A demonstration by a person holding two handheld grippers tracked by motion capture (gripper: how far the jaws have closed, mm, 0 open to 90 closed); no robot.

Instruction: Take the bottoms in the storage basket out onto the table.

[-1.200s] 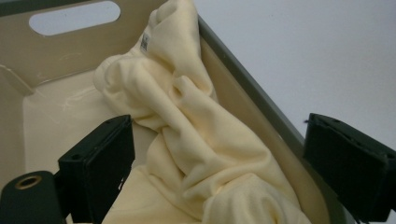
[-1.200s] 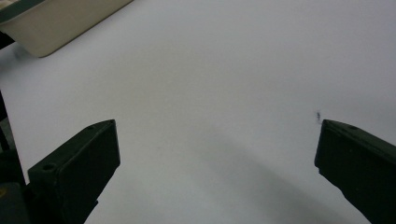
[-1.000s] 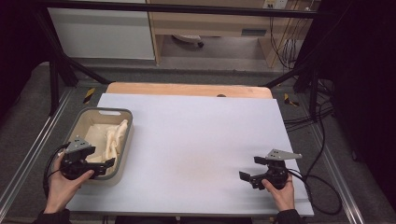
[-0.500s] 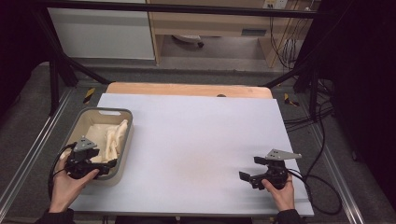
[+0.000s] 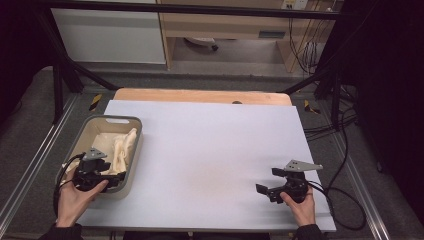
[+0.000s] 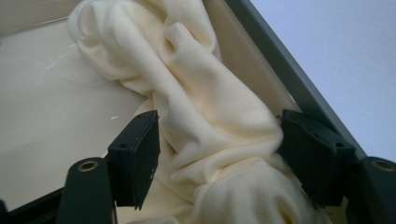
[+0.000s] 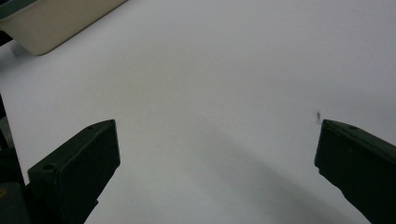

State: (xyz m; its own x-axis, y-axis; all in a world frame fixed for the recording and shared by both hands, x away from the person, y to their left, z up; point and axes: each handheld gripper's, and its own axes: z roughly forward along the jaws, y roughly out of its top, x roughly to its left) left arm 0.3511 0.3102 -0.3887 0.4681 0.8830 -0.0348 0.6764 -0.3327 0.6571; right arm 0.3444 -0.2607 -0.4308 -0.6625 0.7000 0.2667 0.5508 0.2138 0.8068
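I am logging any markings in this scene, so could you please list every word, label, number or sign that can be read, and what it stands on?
None can be read.
The blue label on the wooden furniture behind the table: too small and blurred to read.
The cream cloth, its bin, the white table and the left gripper: no text shows.

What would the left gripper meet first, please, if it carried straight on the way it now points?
The cream cloth in the tray: it already bulges between the left gripper, whose jaws have just been closing and seem to touch it.
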